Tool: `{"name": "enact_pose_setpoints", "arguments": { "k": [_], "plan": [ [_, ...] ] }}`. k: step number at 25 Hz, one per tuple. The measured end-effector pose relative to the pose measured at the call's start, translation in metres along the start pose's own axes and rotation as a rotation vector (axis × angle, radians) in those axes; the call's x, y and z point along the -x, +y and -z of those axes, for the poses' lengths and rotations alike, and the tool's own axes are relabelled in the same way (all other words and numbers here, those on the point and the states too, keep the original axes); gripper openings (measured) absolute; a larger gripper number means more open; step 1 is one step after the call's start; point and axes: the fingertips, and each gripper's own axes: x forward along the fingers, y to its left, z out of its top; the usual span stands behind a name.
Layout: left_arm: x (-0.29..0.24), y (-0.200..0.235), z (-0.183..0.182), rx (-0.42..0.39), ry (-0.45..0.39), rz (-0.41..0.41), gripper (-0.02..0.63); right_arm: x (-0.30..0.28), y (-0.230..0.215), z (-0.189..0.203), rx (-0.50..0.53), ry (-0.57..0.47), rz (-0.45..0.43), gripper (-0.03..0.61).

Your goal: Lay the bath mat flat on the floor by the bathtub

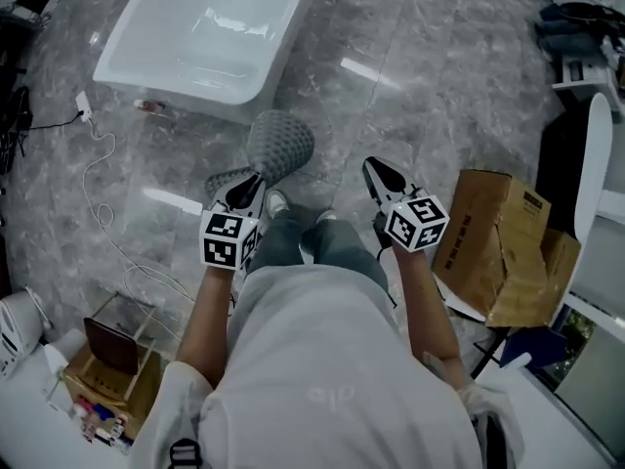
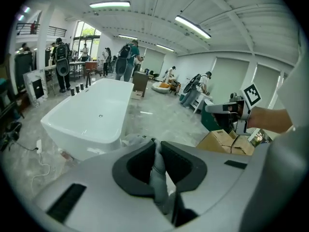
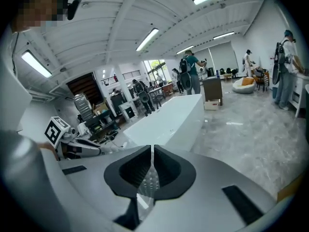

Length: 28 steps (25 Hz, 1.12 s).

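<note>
The grey bath mat (image 1: pixel 280 143) is bunched up and hangs from my left gripper (image 1: pixel 256 180), in front of the person's shoes and near the corner of the white bathtub (image 1: pixel 210 32). In the left gripper view a fold of the grey mat (image 2: pixel 158 170) is pinched between the shut jaws of the left gripper (image 2: pixel 157 146), with the bathtub (image 2: pixel 91 117) beyond. My right gripper (image 1: pixel 377 170) is held apart to the right of the mat. Its jaws are shut (image 3: pixel 151 151) and the head view shows no mat in them. The bathtub (image 3: pixel 169 120) lies ahead of it.
A torn cardboard box (image 1: pixel 498 247) stands on the floor at the right beside a white chair (image 1: pixel 594 159). A white cable (image 1: pixel 98 184) trails over the marble floor at the left. A small open crate (image 1: pixel 112 364) sits at the lower left. People stand far back in the room.
</note>
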Motion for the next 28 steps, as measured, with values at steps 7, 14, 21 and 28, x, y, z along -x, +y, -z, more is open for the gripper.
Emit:
{"name": "enact_pose_setpoints", "arguments": {
  "k": [7, 14, 21, 28],
  "plan": [
    [-0.031, 0.020, 0.023, 0.102, 0.030, -0.106, 0.054, -0.068, -0.010, 0.002, 0.048, 0.109, -0.158, 0.029],
    [-0.075, 0.028, 0.035, 0.202, 0.024, -0.253, 0.054, -0.126, -0.041, 0.014, 0.115, 0.231, -0.340, 0.029],
    [-0.125, 0.021, 0.047, 0.347, -0.017, -0.362, 0.055, -0.166, -0.077, 0.040, 0.164, 0.317, -0.458, 0.029],
    [-0.160, 0.000, 0.031, 0.545, -0.127, -0.390, 0.055, -0.180, -0.114, 0.048, 0.175, 0.349, -0.437, 0.029]
  ]
}}
